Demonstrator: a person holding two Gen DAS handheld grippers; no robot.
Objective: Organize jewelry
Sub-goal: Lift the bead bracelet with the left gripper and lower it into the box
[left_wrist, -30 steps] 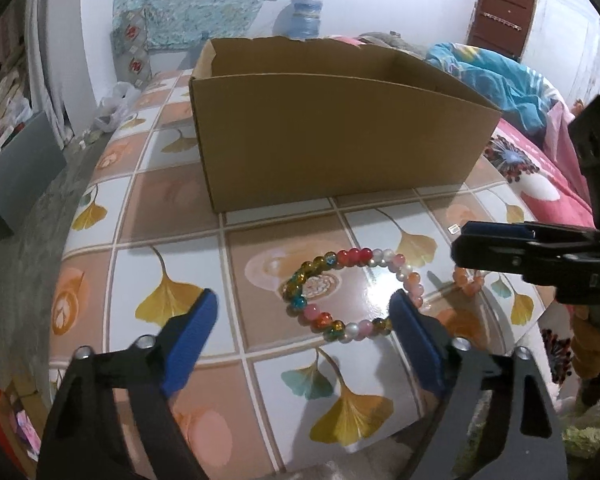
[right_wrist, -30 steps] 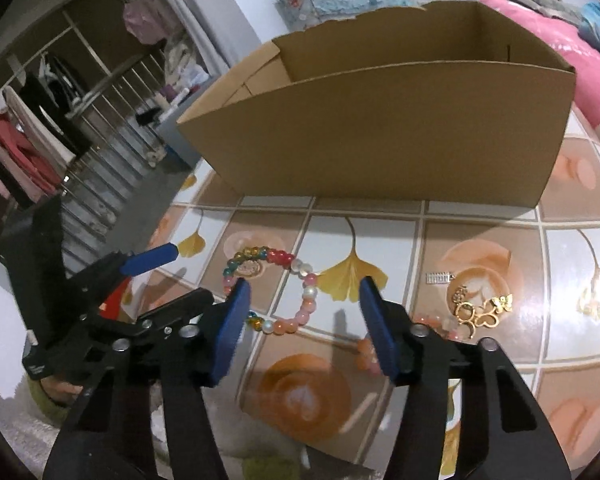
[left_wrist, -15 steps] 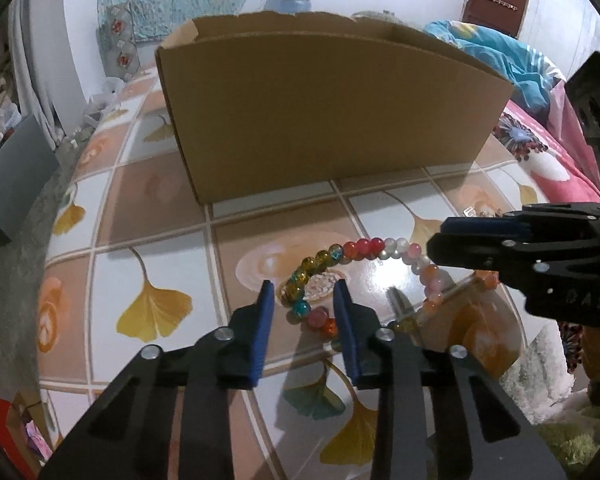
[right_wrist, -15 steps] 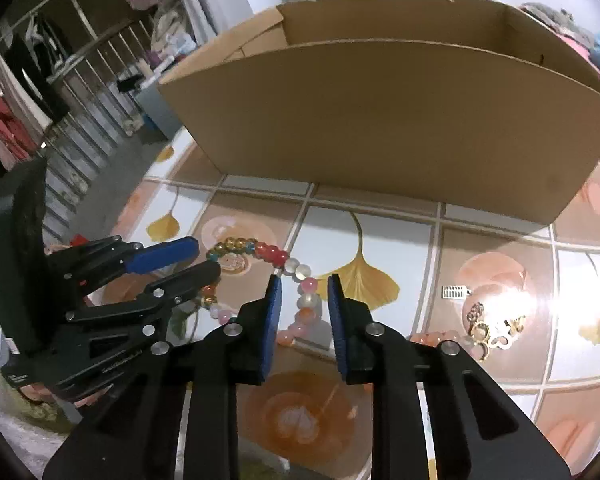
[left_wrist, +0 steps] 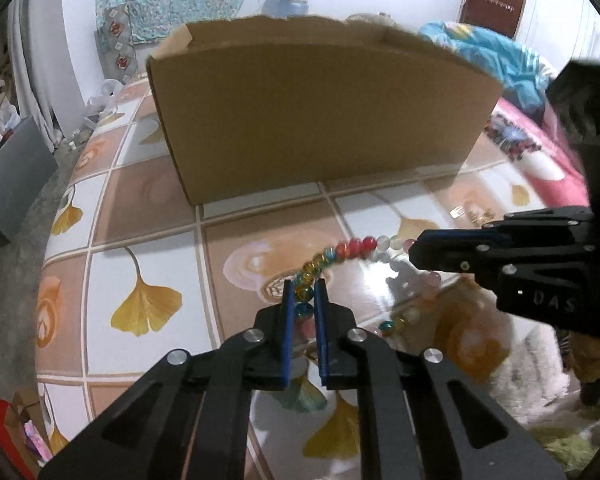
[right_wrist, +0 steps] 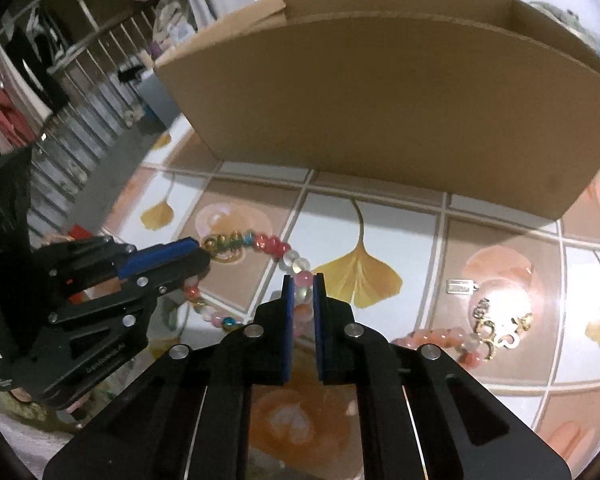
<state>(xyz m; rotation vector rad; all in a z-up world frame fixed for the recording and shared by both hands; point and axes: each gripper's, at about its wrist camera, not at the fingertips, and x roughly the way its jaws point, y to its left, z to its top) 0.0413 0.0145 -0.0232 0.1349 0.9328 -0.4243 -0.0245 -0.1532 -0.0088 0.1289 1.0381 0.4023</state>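
Observation:
A bracelet of multicoloured beads (left_wrist: 352, 246) (right_wrist: 268, 242) lies stretched across the tiled tabletop, in front of a brown cardboard box (left_wrist: 320, 120) (right_wrist: 380, 100). My left gripper (left_wrist: 302, 292) (right_wrist: 202, 250) has its jaws closing, and its blue pads press on the yellow and blue beads at the bracelet's left end. My right gripper (right_wrist: 303, 284) (left_wrist: 414, 250) is shut on the pink and clear beads at the other end. The two grippers point towards each other across the loop.
A pink bead bracelet (right_wrist: 432, 338), gold pieces (right_wrist: 500, 328) and a small silver clasp (right_wrist: 462, 286) lie on the table (left_wrist: 148, 240) to the right. The box wall stands tall just behind. Bedding lies right of the table, and shelves and a floor drop to the left.
Both grippers went from wide open to shut, each ending pinched on one end of the bracelet. The round loop has been pulled out of shape.

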